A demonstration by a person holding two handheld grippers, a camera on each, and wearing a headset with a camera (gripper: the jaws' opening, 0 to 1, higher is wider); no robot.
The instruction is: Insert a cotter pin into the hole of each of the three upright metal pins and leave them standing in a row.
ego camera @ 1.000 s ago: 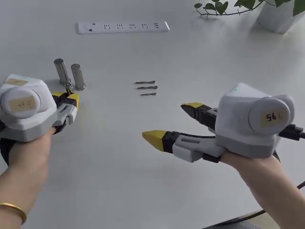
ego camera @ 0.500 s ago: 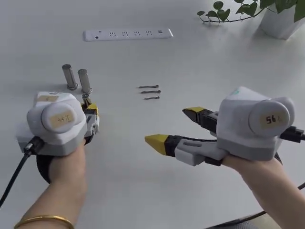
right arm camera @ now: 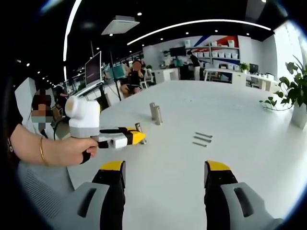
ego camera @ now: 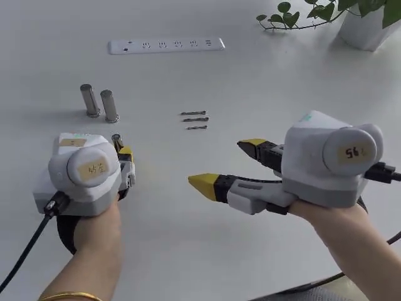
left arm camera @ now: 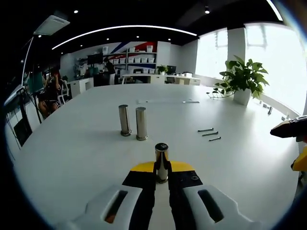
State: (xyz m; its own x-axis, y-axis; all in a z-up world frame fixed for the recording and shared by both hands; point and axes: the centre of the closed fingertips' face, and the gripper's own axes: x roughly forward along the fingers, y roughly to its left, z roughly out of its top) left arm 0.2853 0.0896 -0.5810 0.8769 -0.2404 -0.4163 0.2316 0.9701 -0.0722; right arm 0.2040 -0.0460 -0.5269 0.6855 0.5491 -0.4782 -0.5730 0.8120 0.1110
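Observation:
My left gripper (ego camera: pixel 123 154) (left arm camera: pixel 162 171) is shut on one metal pin (left arm camera: pixel 161 157) (ego camera: pixel 116 140), held upright between its yellow-tipped jaws, nearer to me than the others. Two more metal pins (ego camera: pixel 100 104) (left arm camera: pixel 133 121) (right arm camera: pixel 155 113) stand side by side on the white table, beyond the held one. Three small cotter pins (ego camera: pixel 195 120) (left arm camera: pixel 209 134) (right arm camera: pixel 201 139) lie in a short stack mid-table. My right gripper (ego camera: pixel 229 164) (right arm camera: pixel 165 171) hovers open to the right, nothing between its jaws, short of the cotter pins.
A white power strip (ego camera: pixel 166 44) lies at the far side of the table. A potted plant (ego camera: pixel 351 14) (left arm camera: pixel 241 82) stands at the far right corner. A cable (ego camera: pixel 28 244) trails from the left gripper toward me.
My left gripper has drawn the third pin away from the other two, toward me and a little to the right. The right gripper has stayed open and almost still.

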